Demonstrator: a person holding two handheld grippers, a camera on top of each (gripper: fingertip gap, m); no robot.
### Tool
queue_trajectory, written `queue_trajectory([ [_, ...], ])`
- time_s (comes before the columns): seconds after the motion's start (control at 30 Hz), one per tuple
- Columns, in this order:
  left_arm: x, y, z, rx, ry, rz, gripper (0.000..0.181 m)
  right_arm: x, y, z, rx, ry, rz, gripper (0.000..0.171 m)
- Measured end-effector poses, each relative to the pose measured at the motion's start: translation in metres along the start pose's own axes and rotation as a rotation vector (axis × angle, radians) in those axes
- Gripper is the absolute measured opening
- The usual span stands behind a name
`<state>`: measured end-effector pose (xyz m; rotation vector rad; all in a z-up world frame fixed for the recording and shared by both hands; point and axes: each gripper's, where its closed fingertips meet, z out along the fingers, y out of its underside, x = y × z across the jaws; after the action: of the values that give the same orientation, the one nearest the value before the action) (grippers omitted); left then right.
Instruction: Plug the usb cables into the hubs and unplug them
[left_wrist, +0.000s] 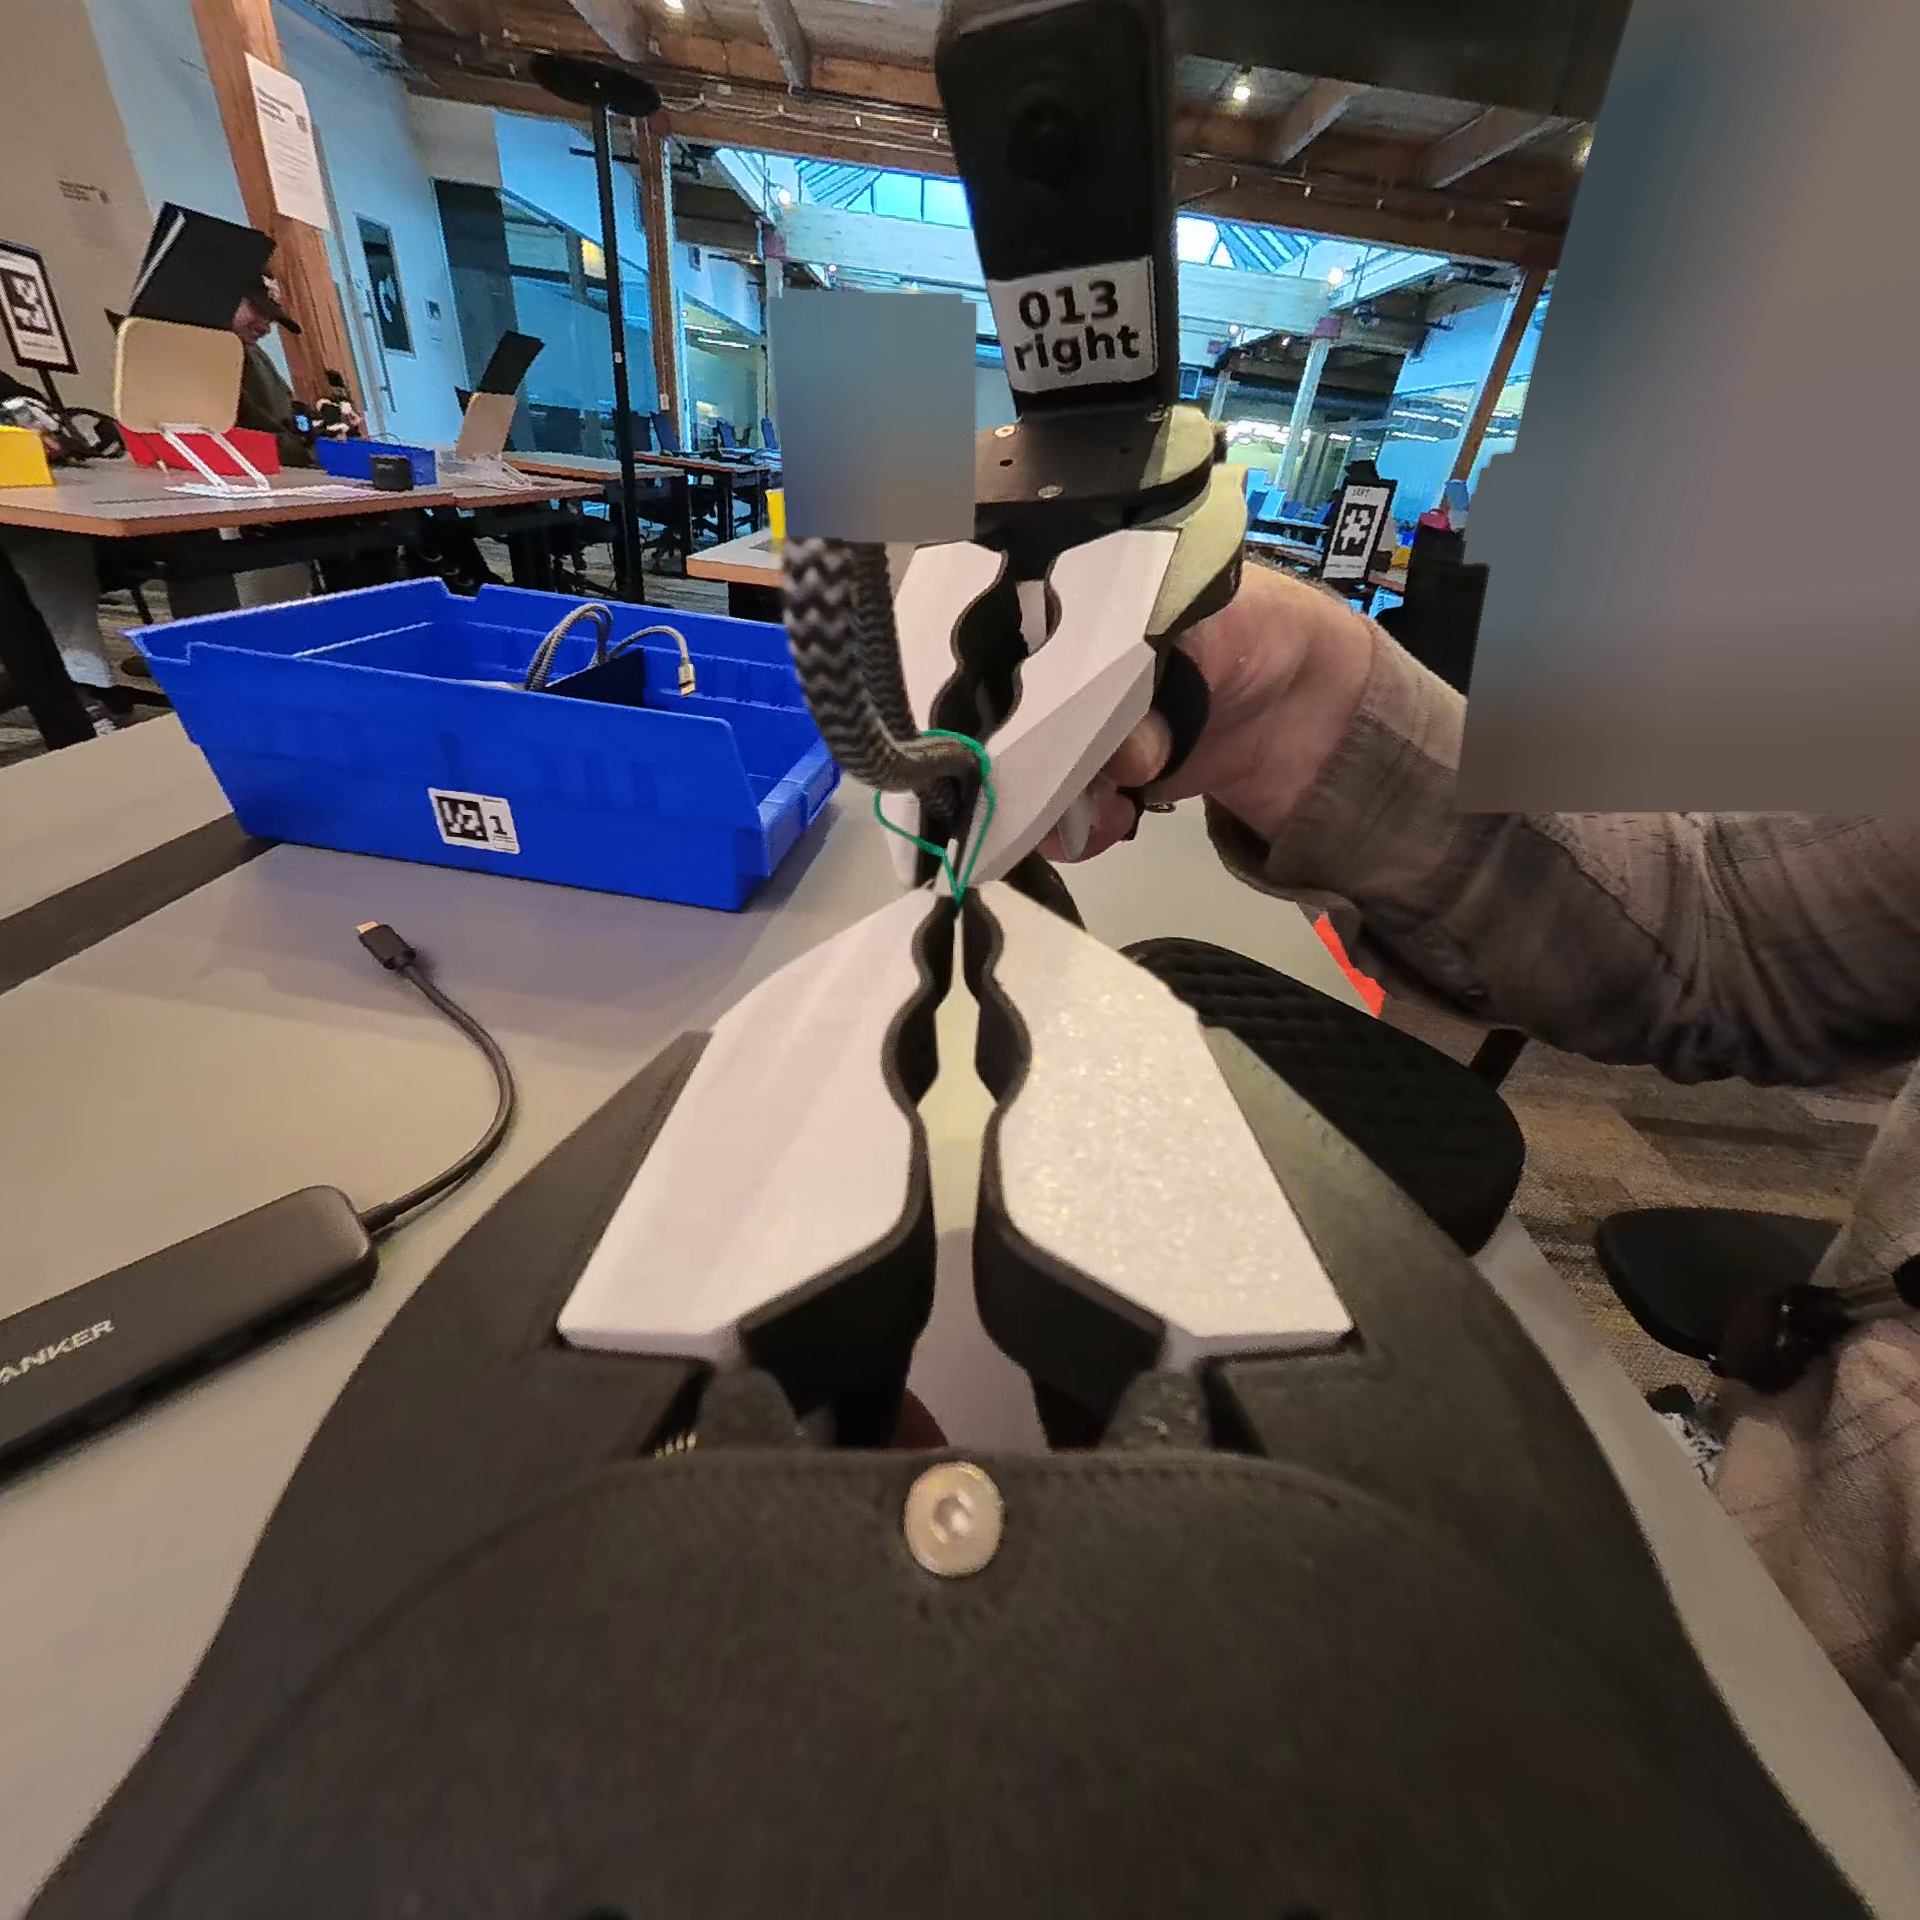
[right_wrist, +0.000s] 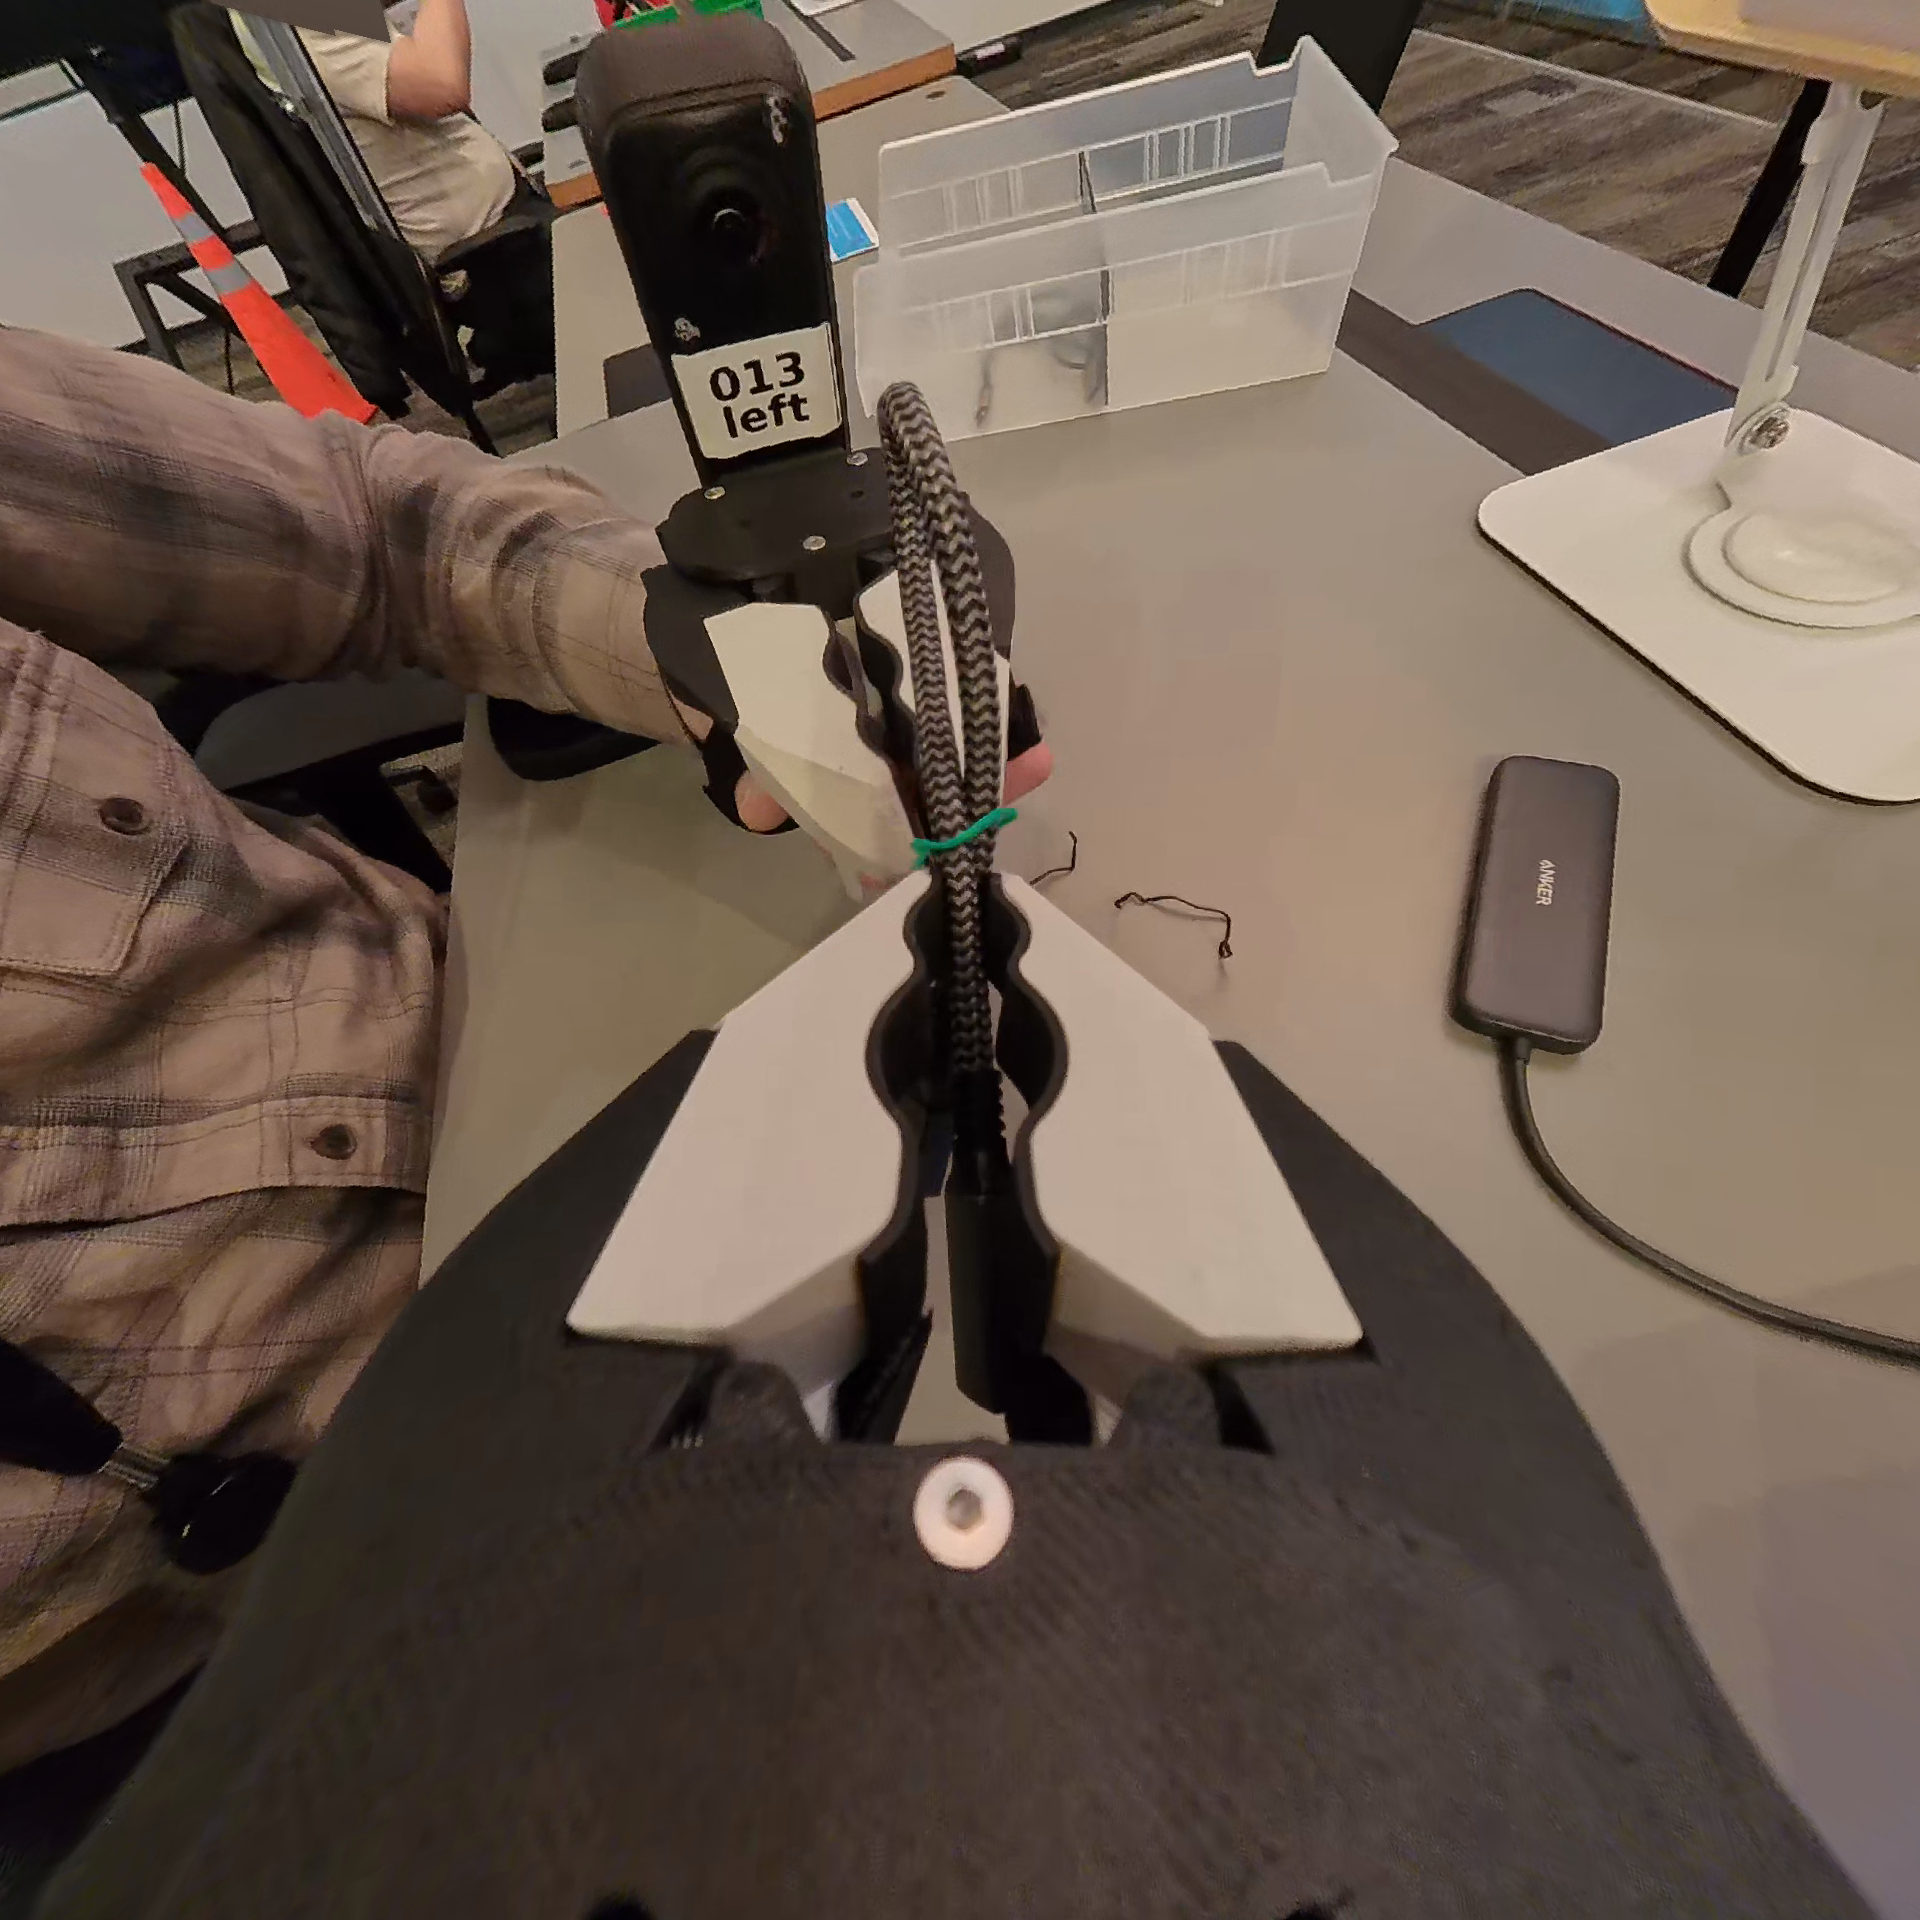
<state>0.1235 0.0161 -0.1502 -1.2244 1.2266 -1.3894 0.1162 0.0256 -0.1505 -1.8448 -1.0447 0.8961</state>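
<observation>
While the right gripper (right_wrist: 961, 904) is clamped on a braided cable (right_wrist: 951, 644), its green tie (left_wrist: 935, 805) is pinched by the closed left gripper (left_wrist: 948, 914).

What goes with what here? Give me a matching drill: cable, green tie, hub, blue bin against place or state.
Things:
1. cable
2. green tie
3. hub
4. blue bin

Place or state:
A. lying flat on the table
B. holds a spare cable
C. clamped between the fingers of the right gripper
D. wrapped around the folded cable

Pairs: 1-C, 2-D, 3-A, 4-B
</observation>
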Motion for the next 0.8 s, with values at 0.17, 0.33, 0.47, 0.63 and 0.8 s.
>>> queue_trajectory([
  [0.17,0.0,0.0,-0.001,0.003,0.012,-0.007,0.001,-0.001,0.003,0.0,-0.003,-0.006,-0.002,0.003],
  [0.33,0.0,0.002,0.0,-0.005,0.003,0.029,0.001,0.0,0.005,-0.001,-0.014,0.006,-0.012,0.003],
  [0.47,0.0,0.005,0.0,-0.02,0.004,0.047,0.001,-0.001,0.006,0.0,-0.026,0.013,-0.023,0.003],
  [0.63,0.004,0.009,0.001,-0.024,0.034,0.053,0.001,-0.003,0.011,0.0,-0.065,0.028,-0.048,0.003],
  [0.8,0.002,0.013,0.001,-0.016,0.039,0.047,0.002,-0.004,0.017,-0.001,-0.152,0.037,-0.074,0.003],
])
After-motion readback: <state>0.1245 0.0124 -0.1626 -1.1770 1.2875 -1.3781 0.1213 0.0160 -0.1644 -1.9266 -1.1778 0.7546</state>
